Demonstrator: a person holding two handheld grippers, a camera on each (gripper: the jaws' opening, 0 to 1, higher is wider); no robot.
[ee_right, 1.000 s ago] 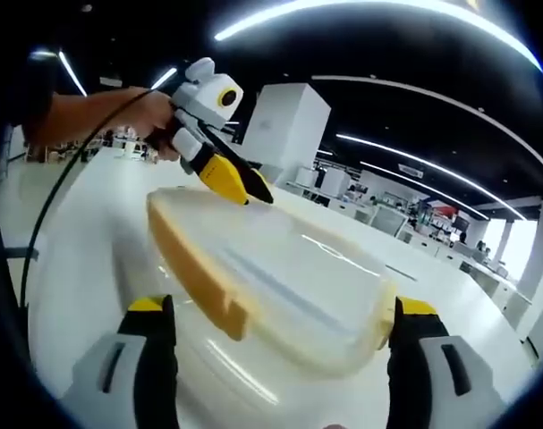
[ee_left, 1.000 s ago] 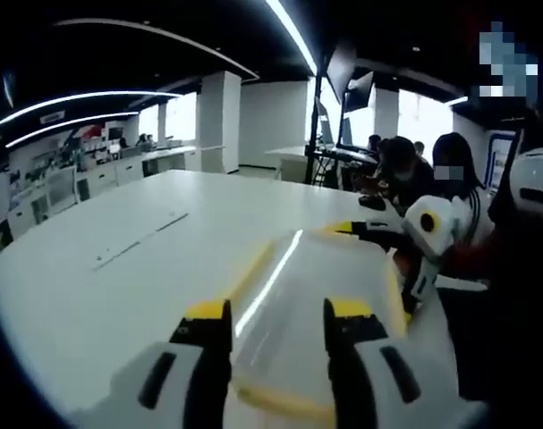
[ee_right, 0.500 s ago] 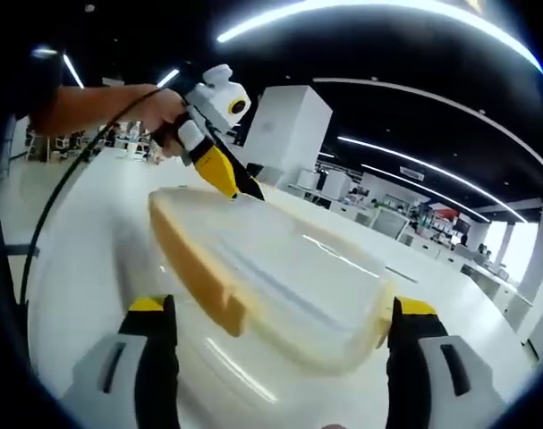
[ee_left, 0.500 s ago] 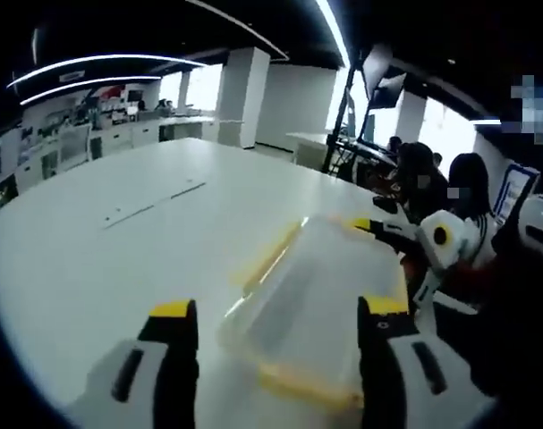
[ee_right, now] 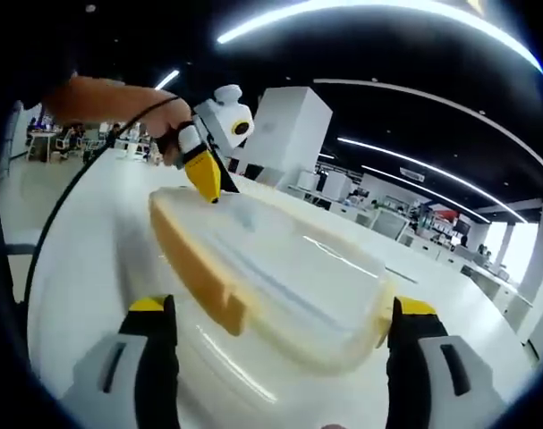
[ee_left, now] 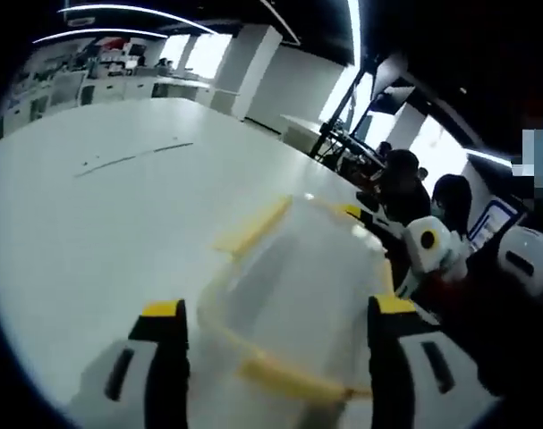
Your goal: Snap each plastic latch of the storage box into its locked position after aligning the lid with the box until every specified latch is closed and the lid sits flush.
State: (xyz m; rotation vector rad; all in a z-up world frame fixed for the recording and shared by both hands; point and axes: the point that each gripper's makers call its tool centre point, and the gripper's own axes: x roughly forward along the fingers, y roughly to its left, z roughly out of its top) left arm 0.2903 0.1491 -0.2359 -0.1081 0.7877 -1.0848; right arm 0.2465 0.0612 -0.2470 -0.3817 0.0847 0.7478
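The storage box (ee_right: 271, 277) sits on the white table (ee_left: 92, 206), its clear lid (ee_right: 280, 259) resting on top with yellow latches around the rim. My right gripper (ee_right: 275, 331) stands at one end of the box with its jaws spread wide to either side of it and touching nothing; it has held that position over the last second, and the box has not shifted in its view. The change is on my left side. A second ago my left gripper (ee_left: 271, 326) had its jaws close together over the lid at the far end; they have since parted and now stand wide open, straddling that end of the box with the near end latch (ee_left: 284, 380) lying between them. In the right gripper view, the left gripper (ee_right: 202, 174) has tipped from a shallow slant to point steeply down at the far edge of the lid, tips at or just above it; contact cannot be confirmed. The long side latch (ee_right: 195, 264) appears to stand out from the box wall, so I judge it not yet snapped home. My assessment: the left gripper is being repositioned to press a far-end latch; no latch closure is confirmed at this moment.
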